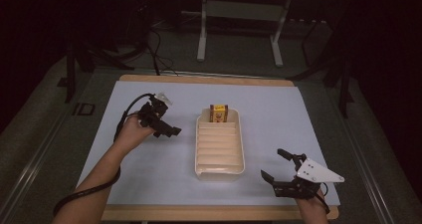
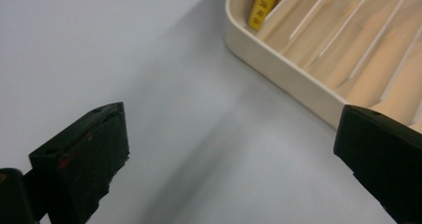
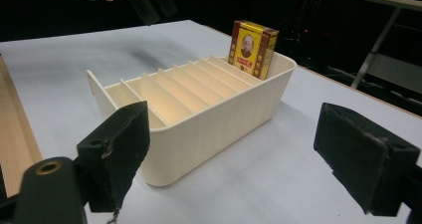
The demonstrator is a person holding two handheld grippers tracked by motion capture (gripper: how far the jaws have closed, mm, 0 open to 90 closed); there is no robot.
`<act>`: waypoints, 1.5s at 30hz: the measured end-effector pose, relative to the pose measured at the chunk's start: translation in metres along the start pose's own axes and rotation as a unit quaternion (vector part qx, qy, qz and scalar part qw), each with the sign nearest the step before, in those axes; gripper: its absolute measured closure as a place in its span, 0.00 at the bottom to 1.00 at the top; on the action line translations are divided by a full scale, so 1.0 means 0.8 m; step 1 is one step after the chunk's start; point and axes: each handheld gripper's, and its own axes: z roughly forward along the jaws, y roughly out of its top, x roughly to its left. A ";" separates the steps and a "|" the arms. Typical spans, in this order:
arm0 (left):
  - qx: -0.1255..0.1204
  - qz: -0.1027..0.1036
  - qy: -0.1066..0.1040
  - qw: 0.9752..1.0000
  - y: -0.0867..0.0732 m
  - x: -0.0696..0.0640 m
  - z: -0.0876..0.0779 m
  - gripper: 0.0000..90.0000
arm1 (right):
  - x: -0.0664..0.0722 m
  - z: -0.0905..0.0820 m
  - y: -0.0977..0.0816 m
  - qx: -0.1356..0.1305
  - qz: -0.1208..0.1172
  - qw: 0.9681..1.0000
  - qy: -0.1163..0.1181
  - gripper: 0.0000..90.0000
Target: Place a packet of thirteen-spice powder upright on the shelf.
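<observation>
A cream tray (image 1: 201, 147) with several divider slots lies mid-table. A yellow and red box (image 1: 219, 113) stands upright in its farthest slot. My left gripper (image 1: 169, 127) hovers just left of the tray's far half, open and holding nothing. In the left gripper view its jaws (image 2: 231, 129) frame bare mat beside the tray's rim (image 2: 288, 79), with the box's edge (image 2: 263, 5) showing. My right gripper (image 1: 271, 163) is near the front right, open and empty. Its own view (image 3: 234, 129) faces the tray (image 3: 214, 119) and the box (image 3: 253, 47).
A pale mat (image 1: 278, 114) covers the wooden table (image 1: 209, 213). A metal stand (image 1: 239, 30) sits on the dark floor behind the table. The left gripper (image 3: 144, 0) shows at the top of the right gripper view.
</observation>
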 end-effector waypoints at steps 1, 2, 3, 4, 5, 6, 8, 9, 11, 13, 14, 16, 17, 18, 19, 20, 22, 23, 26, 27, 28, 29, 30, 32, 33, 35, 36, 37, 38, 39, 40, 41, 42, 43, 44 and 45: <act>0.000 -0.002 0.002 1.000 -0.002 -0.001 -0.001 0.01 | 0.000 0.000 0.000 0.000 0.000 1.000 0.000 0.16; -0.003 -0.003 0.002 1.000 -0.005 -0.002 -0.002 0.01 | 0.000 0.000 0.000 0.001 0.001 1.000 0.000 0.16; -0.006 -0.006 0.004 1.000 -0.008 -0.004 -0.004 0.01 | 0.000 0.000 0.000 0.001 0.000 1.000 0.000 0.16; -0.009 -0.009 0.003 1.000 -0.011 -0.006 -0.005 0.01 | 0.000 0.000 0.000 0.002 0.000 1.000 0.000 0.16; -0.011 -0.014 0.002 1.000 -0.015 -0.008 -0.008 0.01 | 0.000 0.000 0.000 0.001 0.000 1.000 -0.001 0.16; -0.015 -0.015 0.001 1.000 -0.017 -0.010 -0.009 0.01 | 0.000 0.000 0.000 0.001 0.001 1.000 -0.001 0.16; -0.020 -0.016 -0.005 1.000 -0.023 -0.014 -0.012 0.01 | 0.000 0.000 0.000 0.002 0.001 1.000 -0.002 0.16; -0.026 -0.018 -0.002 0.999 -0.026 -0.018 -0.014 0.01 | 0.000 0.001 -0.001 0.002 0.001 1.000 -0.001 0.16; -0.035 -0.024 0.002 0.999 -0.032 -0.025 -0.018 0.01 | 0.000 0.001 -0.001 0.003 0.001 1.000 -0.001 0.16; -0.040 -0.023 0.007 0.999 -0.035 -0.030 -0.021 0.01 | 0.000 0.001 0.000 0.003 0.001 1.000 -0.001 0.16; -0.043 -0.022 0.015 0.999 -0.039 -0.036 -0.023 0.01 | 0.000 0.001 0.000 0.003 0.001 1.000 -0.002 0.16; -0.048 -0.023 0.022 0.998 -0.045 -0.042 -0.025 0.01 | 0.001 0.001 0.000 0.003 0.000 1.000 -0.002 0.16; -0.052 -0.024 0.023 0.998 -0.049 -0.046 -0.026 0.01 | 0.001 0.001 0.000 0.003 0.000 1.000 -0.001 0.16; -0.053 -0.025 0.023 0.998 -0.052 -0.049 -0.026 0.01 | 0.001 0.000 0.000 0.003 0.000 1.000 -0.001 0.16; -0.053 -0.025 0.023 0.998 -0.052 -0.049 -0.026 0.01 | 0.001 0.000 0.000 0.003 0.000 1.000 -0.001 0.16; -0.056 -0.023 0.025 0.998 -0.060 -0.056 -0.026 0.01 | 0.000 0.000 0.000 0.001 -0.001 1.000 -0.002 0.16; -0.057 -0.025 0.033 0.997 -0.067 -0.062 -0.027 0.01 | 0.000 0.000 0.000 0.002 0.000 1.000 -0.003 0.16; -0.057 -0.030 0.037 0.997 -0.070 -0.064 -0.028 0.01 | 0.000 0.000 0.000 0.003 -0.001 1.000 -0.003 0.16; -0.064 -0.043 0.041 0.996 -0.079 -0.068 -0.030 0.01 | 0.001 0.001 0.000 0.004 -0.002 1.000 -0.002 0.16; -0.066 -0.046 0.042 0.996 -0.082 -0.070 -0.030 0.01 | 0.001 0.001 0.000 0.004 -0.002 1.000 -0.003 0.16; -0.067 -0.047 0.045 0.996 -0.085 -0.070 -0.031 0.01 | 0.001 0.001 0.000 0.005 -0.002 1.000 -0.004 0.16; -0.068 -0.050 0.049 0.995 -0.088 -0.072 -0.031 0.01 | 0.001 0.001 0.000 0.006 -0.002 1.000 -0.004 0.16; -0.068 -0.050 0.048 0.995 -0.090 -0.072 -0.032 0.02 | 0.001 0.001 0.000 0.005 -0.001 1.000 -0.003 0.16; -0.071 -0.054 0.034 0.995 -0.096 -0.073 -0.033 0.01 | 0.001 0.001 0.000 0.005 0.000 1.000 -0.003 0.16; -0.070 -0.053 0.033 0.996 -0.099 -0.073 -0.034 0.01 | 0.001 0.000 0.000 0.005 -0.001 1.000 -0.003 0.16; -0.072 -0.054 0.035 0.995 -0.105 -0.074 -0.036 0.01 | 0.001 0.000 0.000 0.006 -0.001 1.000 -0.003 0.16; -0.073 -0.058 0.033 0.995 -0.108 -0.074 -0.038 0.01 | 0.001 0.000 0.000 0.005 -0.002 1.000 -0.003 0.16; -0.076 -0.063 0.035 0.994 -0.112 -0.075 -0.039 0.01 | 0.000 0.000 0.000 0.005 -0.003 1.000 -0.003 0.16; -0.079 -0.066 0.034 0.994 -0.115 -0.075 -0.041 0.01 | 0.000 0.000 0.000 0.005 -0.003 1.000 -0.003 0.16; -0.079 -0.068 0.033 0.994 -0.118 -0.077 -0.042 0.01 | 0.000 0.000 0.000 0.005 -0.002 1.000 -0.003 0.16; -0.076 -0.067 0.039 0.994 -0.121 -0.078 -0.044 0.01 | 0.000 0.000 0.000 0.005 -0.002 1.000 -0.002 0.16; -0.078 -0.067 0.039 0.994 -0.124 -0.079 -0.045 0.01 | 0.001 0.000 0.000 0.005 -0.001 1.000 -0.002 0.16; -0.078 -0.067 0.038 0.994 -0.127 -0.080 -0.046 0.01 | 0.000 0.000 0.000 0.005 -0.002 1.000 -0.002 0.16; -0.080 -0.071 0.042 0.993 -0.130 -0.081 -0.047 0.01 | 0.001 0.000 0.000 0.004 -0.003 1.000 -0.002 0.16; -0.080 -0.071 0.042 0.993 -0.130 -0.081 -0.047 0.01 | 0.001 0.000 0.000 0.004 -0.003 1.000 -0.002 0.16; -0.079 -0.069 0.034 0.994 -0.134 -0.082 -0.049 0.01 | 0.001 0.000 0.000 0.004 -0.003 1.000 -0.002 0.16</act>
